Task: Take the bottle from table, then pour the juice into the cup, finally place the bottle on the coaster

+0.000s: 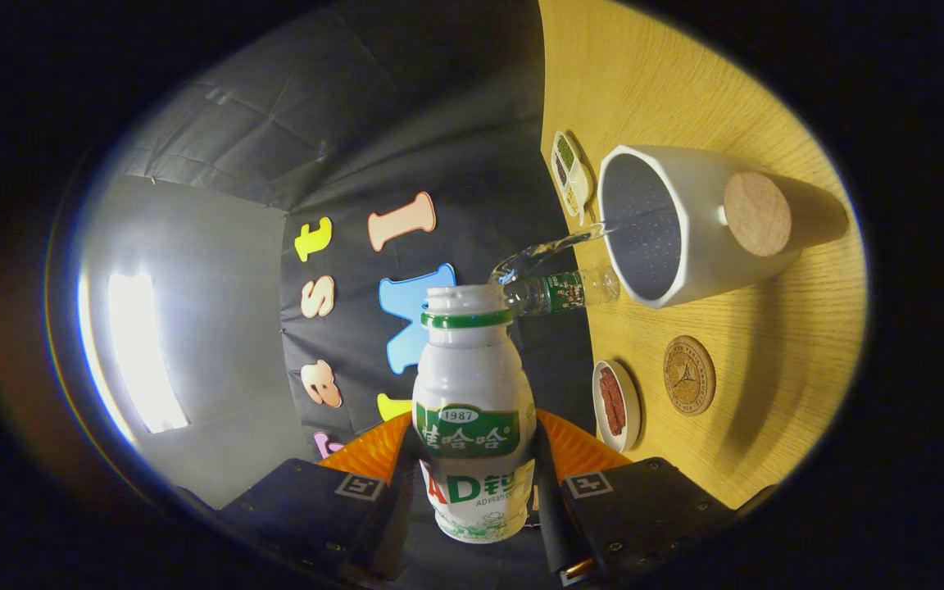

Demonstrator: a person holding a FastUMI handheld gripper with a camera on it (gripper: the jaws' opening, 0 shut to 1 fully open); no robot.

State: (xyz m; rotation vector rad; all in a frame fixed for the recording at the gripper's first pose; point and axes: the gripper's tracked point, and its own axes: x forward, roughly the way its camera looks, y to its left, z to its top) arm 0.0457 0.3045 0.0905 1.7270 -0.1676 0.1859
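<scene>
Wooden table (669,74), tool (476,492) clamped on bottle (474,393), cup (685,229) beyond, coaster (689,375), small dish (615,406) nearby

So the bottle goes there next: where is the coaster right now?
In the gripper view the round coaster lies on the wooden table, beside the small dish and near the cup, beyond the held bottle.

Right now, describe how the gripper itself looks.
The gripper has two blocky housings, each bearing a square black-and-white marker. Ribbed orange parts fan out behind the two fingers. Small screws dot the right housing.
</scene>
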